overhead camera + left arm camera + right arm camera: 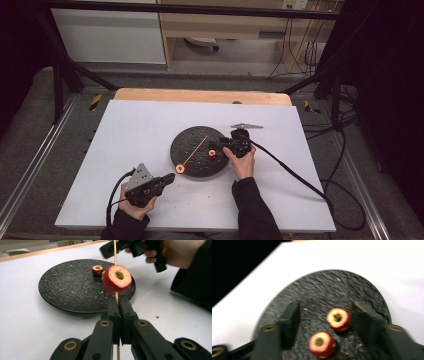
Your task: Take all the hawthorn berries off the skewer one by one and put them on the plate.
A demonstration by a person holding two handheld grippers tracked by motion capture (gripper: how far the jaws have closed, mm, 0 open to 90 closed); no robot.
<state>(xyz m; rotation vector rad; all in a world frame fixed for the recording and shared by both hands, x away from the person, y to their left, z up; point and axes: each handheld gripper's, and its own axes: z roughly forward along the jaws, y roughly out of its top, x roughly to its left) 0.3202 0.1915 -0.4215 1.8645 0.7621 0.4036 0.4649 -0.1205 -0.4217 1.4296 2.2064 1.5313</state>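
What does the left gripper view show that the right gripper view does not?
Left gripper view alone: its tongs shut on a wooden skewer with a cored red fruit piece threaded on it, plus the person's other hand. Right gripper view alone: its tongs standing open around two loose cored fruit pieces. Both share the round black plate on the white table.

A white rectangular desk [140,150] with a pale wooden far edge stands on grey carpeted floor [45,125]. Behind it are a light wooden shelf unit [225,25] and black hanging cables [300,50].
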